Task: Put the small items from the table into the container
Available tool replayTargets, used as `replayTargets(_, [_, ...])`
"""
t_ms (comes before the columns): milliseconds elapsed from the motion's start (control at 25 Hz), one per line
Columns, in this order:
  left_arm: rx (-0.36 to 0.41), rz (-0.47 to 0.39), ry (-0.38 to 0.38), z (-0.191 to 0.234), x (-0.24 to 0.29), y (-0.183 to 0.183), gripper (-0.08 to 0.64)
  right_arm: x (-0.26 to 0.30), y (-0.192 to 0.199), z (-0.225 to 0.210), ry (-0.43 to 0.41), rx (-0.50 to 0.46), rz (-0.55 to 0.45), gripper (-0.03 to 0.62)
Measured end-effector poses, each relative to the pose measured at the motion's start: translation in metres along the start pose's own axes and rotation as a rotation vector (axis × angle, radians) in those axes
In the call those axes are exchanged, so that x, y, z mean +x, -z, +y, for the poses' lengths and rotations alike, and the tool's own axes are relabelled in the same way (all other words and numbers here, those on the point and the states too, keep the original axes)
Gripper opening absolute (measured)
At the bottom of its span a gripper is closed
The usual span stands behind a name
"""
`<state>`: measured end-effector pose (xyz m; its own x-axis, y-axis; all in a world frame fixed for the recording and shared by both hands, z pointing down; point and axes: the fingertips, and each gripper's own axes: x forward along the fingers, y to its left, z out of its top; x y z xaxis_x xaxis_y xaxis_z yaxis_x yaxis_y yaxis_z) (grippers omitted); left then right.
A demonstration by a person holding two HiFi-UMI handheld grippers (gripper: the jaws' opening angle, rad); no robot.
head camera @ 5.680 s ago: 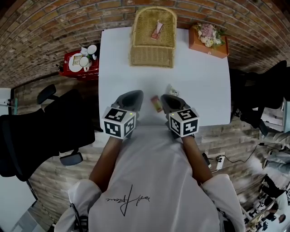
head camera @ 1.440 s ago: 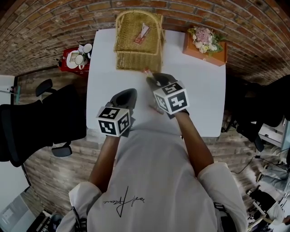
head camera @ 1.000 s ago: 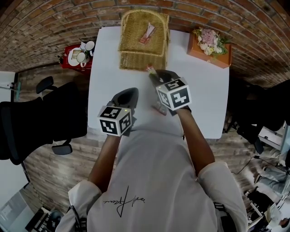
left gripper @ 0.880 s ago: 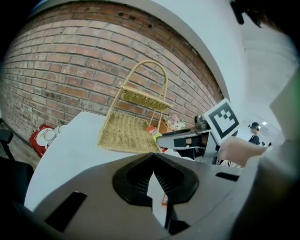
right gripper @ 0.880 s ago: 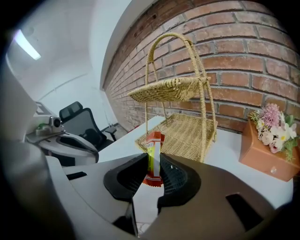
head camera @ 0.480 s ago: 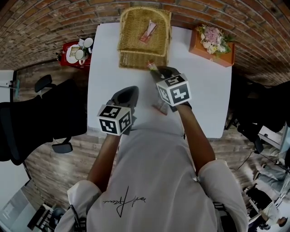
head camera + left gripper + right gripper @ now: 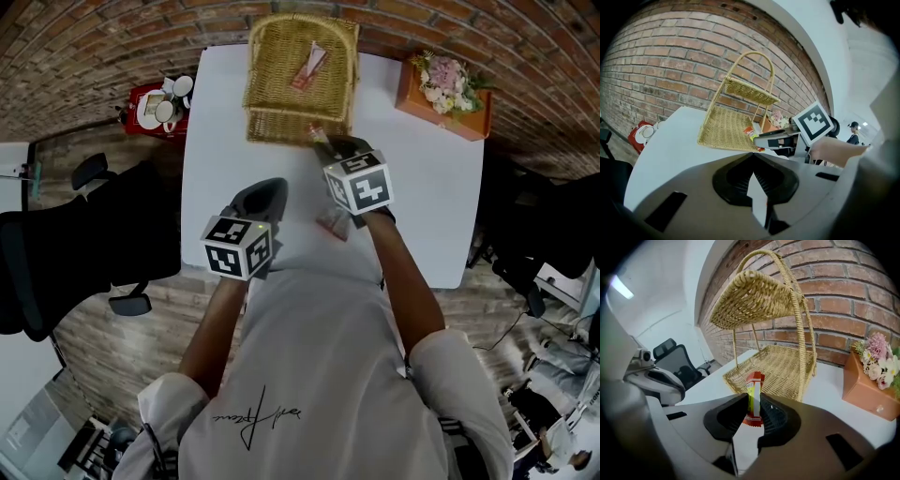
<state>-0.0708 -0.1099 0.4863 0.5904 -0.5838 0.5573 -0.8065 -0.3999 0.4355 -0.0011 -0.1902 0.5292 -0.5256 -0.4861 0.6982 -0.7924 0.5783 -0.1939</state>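
Note:
A two-tier wicker basket stands at the table's far edge, with a red-and-white sachet on its upper tier. My right gripper hovers at the front edge of the lower tier, shut on a red-and-yellow sachet that stands upright between its jaws. Another packet lies on the white table under my right wrist. My left gripper is shut and holds nothing, near the table's front. In the left gripper view, that gripper points at the basket.
An orange box of flowers sits at the table's far right corner. A red tray with cups stands off the table's left side. A black office chair is at the left.
My right gripper has sunk a little with the sachet, close to the basket's front edge. The left gripper has stayed in place.

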Motion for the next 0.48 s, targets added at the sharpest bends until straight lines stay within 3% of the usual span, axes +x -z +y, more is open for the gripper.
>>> replayTargets(480, [-0.018,0.0,-0.001,0.0035,-0.0007,0.0005,0.009,0.0057,0.0072,-0.0064,0.021,0.016,0.017,0.094])
